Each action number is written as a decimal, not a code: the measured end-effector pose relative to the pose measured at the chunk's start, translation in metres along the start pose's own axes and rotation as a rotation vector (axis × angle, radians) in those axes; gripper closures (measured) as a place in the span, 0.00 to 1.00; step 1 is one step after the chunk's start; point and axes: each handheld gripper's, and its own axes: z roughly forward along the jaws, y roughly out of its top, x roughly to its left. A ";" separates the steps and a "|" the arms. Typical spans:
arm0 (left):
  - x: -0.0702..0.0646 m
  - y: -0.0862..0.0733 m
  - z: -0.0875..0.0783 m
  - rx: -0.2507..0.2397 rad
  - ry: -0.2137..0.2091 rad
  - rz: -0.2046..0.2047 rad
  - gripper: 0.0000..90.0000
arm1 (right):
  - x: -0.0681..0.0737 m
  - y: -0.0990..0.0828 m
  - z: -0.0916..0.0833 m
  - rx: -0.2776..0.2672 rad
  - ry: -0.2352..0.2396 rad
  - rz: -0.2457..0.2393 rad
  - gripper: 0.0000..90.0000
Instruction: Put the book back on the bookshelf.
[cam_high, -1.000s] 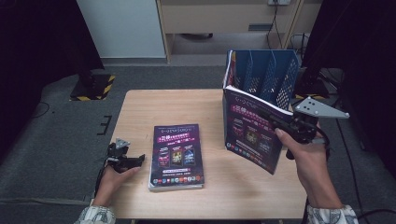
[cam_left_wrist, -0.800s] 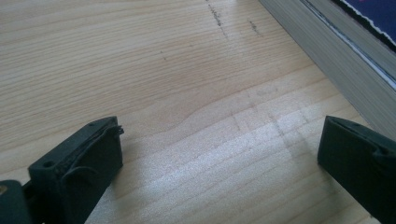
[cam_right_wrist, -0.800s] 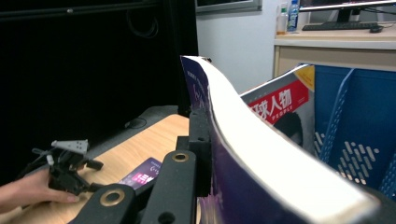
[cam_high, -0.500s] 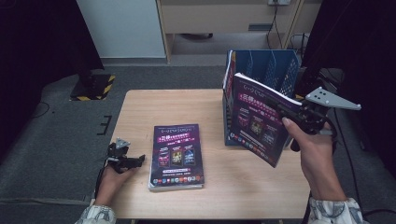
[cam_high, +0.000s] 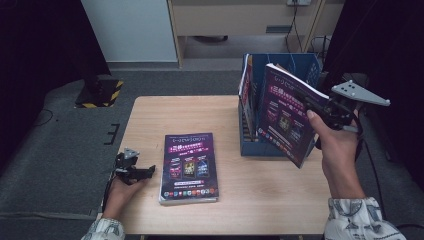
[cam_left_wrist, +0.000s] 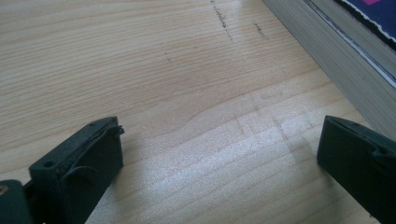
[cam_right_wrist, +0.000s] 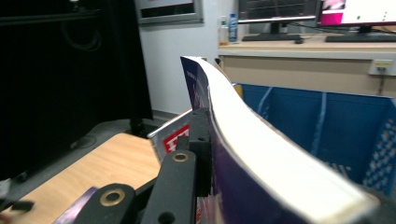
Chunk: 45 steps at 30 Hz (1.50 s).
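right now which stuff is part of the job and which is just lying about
In the job:
- held book, clamped in the right gripper
- blue file rack, one book already standing in it
- book lying flat on the table

Lying about:
- left gripper, open, resting on the table
- yellow-black striped base on the floor

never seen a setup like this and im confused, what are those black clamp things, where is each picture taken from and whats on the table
A person sits at a light wooden table and holds a black hand-held two-jaw gripper in each hand. The high view looks down from above; the other two views come from cameras riding on the grippers.

The left gripper rests low at the table's left edge with its jaws open and nothing between them. Beside it a thick purple-covered catalogue lies flat.

The right gripper is shut on a second purple catalogue, held upright in the air in front of a blue plastic file rack. Another copy already stands in the rack's left end.
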 end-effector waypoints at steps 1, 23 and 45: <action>0.000 0.000 0.000 0.000 0.000 0.000 0.00 | 0.000 0.000 0.000 0.000 0.000 0.000 0.91; -0.001 0.001 0.000 0.001 0.008 -0.008 0.00 | -0.019 0.009 0.054 0.012 -0.277 0.004 0.92; -0.001 0.000 0.000 0.001 0.010 -0.009 0.00 | -0.037 0.009 0.078 -0.008 -0.335 0.055 0.91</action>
